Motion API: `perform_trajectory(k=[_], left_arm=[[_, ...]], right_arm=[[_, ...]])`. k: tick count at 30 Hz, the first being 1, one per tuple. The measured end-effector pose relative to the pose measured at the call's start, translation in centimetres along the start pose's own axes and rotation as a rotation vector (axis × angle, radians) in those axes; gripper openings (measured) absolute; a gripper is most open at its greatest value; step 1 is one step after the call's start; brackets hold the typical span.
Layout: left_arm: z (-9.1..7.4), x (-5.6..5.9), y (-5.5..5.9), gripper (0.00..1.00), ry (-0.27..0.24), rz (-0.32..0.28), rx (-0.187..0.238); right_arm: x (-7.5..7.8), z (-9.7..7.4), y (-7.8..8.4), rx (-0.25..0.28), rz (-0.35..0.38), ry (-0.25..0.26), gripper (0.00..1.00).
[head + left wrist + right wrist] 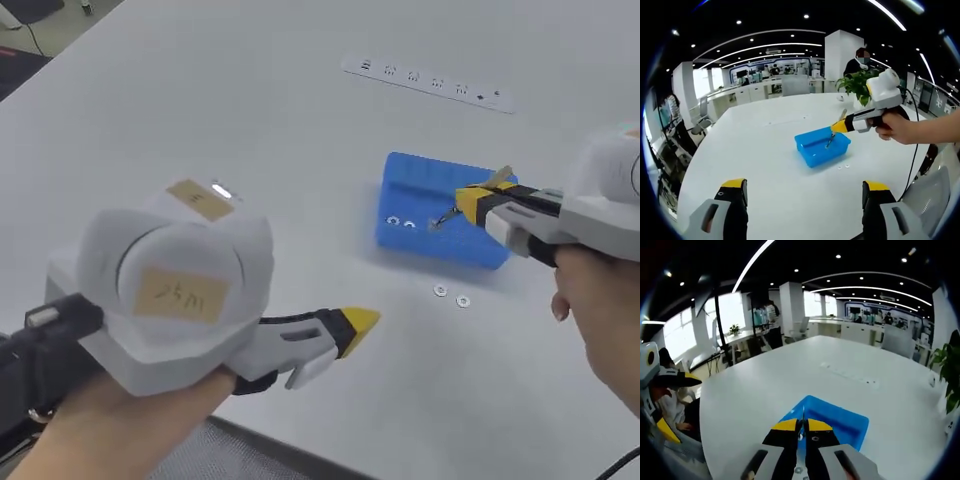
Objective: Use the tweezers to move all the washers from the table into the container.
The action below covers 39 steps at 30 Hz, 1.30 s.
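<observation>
Right gripper point(470, 203), clamped on tweezers point(447, 214) over container point(445, 252): best release low, then fetch 2 washers point(440, 291) off desk point(250, 100); left gripper point(805, 186) wide, empty.

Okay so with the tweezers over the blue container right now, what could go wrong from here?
1. The container sits unheld, with the open left tool apart from it, so a knock from the tweezers in the right tool might slide it.
2. The two washers left on the table lie close to the container's near wall; picking there could flick them away.
</observation>
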<state>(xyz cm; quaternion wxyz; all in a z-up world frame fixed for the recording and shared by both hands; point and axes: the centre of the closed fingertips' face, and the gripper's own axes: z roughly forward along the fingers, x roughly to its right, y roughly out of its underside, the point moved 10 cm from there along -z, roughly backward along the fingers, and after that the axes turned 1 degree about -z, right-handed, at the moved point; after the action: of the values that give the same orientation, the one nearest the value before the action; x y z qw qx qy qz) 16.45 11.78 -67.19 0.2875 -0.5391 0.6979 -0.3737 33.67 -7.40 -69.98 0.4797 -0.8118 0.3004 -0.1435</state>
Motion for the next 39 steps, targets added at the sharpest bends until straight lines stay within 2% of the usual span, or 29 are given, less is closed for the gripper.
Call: perform_trajectory(k=[4, 9, 15, 20, 28, 39], left_arm=[[0.1, 0.2, 0.2, 0.99, 0.019, -0.008, 0.000], [0.1, 0.2, 0.2, 0.99, 0.017, -0.016, -0.001], [0.4, 0.1, 0.5, 0.99, 0.025, -0.033, -0.011], [0.4, 0.0, 0.2, 0.99, 0.014, -0.043, 0.010], [0.9, -0.4, 0.3, 0.98, 0.003, -0.057, -0.008], [1.7, -0.5, 0.1, 0.98, 0.010, -0.059, -0.019]], right_arm=[[0.6, 1.0, 0.1, -0.008, 0.006, 0.020, 0.00], [1.3, 2.2, 0.8, -0.033, -0.005, 0.044, 0.01], [1.9, 3.5, 1.3, -0.049, -0.015, 0.033, 0.01], [2.3, 4.6, 2.4, -0.092, -0.026, 0.024, 0.01], [2.4, 5.1, 3.0, -0.105, -0.018, 0.021, 0.01], [2.4, 5.7, 2.9, -0.095, -0.020, 0.014, 0.01]])
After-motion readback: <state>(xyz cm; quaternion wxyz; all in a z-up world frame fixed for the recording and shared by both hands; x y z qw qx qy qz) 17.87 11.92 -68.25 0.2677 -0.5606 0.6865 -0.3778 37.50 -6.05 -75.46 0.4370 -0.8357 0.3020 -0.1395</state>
